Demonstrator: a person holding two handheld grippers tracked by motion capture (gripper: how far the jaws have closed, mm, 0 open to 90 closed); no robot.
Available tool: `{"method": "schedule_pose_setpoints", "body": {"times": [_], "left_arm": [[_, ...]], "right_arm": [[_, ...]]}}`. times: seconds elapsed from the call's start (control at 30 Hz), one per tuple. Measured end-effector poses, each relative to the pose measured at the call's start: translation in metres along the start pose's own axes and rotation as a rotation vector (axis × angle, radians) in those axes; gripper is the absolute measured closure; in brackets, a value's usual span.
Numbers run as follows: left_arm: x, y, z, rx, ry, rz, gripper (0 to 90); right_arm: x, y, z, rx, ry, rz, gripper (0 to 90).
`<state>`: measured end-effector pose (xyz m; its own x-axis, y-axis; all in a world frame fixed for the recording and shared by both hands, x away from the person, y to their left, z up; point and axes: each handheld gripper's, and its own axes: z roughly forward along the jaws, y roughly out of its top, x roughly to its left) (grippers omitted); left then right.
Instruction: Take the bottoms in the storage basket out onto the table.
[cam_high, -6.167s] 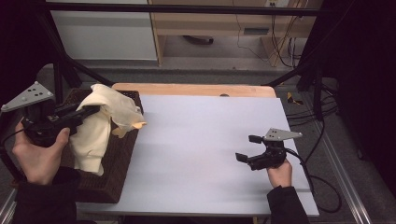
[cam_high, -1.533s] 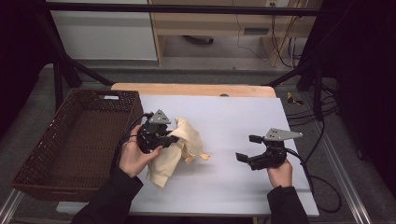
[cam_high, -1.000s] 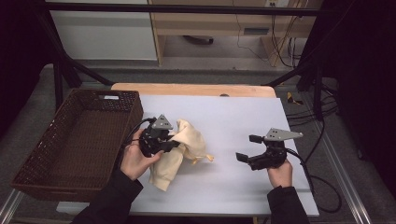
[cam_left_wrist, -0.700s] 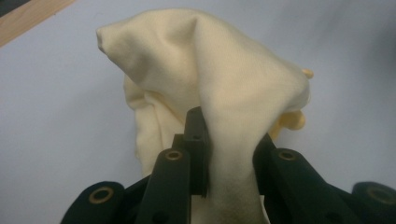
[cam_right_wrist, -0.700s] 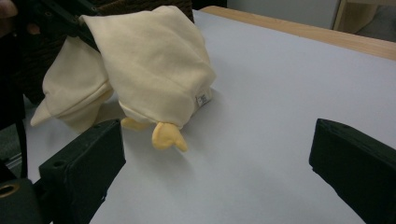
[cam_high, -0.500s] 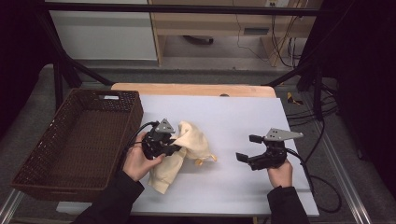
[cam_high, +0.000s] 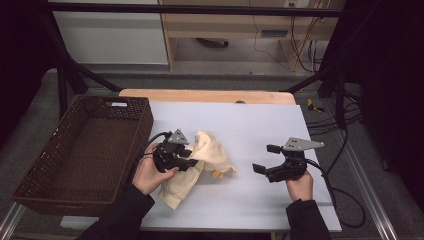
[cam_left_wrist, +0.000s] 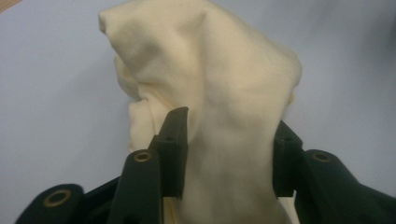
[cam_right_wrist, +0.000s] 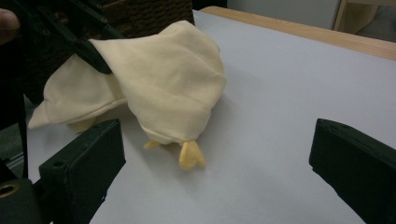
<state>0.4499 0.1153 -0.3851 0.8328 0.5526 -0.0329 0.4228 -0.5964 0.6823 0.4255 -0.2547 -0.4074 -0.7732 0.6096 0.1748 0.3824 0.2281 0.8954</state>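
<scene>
cream garment (cam_high: 200, 160) lies bunched on the white table (cam_high: 260, 125) beside the wicker basket (cam_high: 75, 155); left gripper (cam_high: 186, 161) pinches a fold to lift it, while right gripper (cam_high: 265, 159) waits spread nearby, apart.

Lab: black frame (cam_high: 65, 75), trailing cables (cam_high: 345, 117)

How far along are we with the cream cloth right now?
Done: the cream cloth is out of the wicker basket and bunched on the table. In hand: the left claw has a fold between its jaws. Left: the right claw is open, facing the cloth without touching; the cloth is not spread flat.
</scene>
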Motion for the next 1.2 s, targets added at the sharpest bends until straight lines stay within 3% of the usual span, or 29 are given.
{"method": "schedule_pose_setpoints", "body": {"times": [0.3, 0.47, 0.97, 1.2], "left_arm": [[-0.003, 0.002, -0.012, -0.075, 0.002, 0.002, 26.2], [-0.006, 0.004, -0.019, -0.081, 0.016, 0.004, 14.7], [-0.015, 0.005, -0.049, -0.153, 0.063, -0.007, 7.0], [-0.018, 0.004, -0.062, -0.180, 0.064, 0.002, 6.8]], "right_arm": [[0.000, 0.000, 0.000, -0.001, 0.001, -0.001, 3.8], [0.000, 0.000, 0.000, 0.000, 0.002, 0.001, 3.8], [0.000, 0.000, 0.000, -0.004, 0.004, 0.000, 3.8], [0.000, 0.000, 0.000, -0.005, 0.003, 0.001, 3.8]]}}
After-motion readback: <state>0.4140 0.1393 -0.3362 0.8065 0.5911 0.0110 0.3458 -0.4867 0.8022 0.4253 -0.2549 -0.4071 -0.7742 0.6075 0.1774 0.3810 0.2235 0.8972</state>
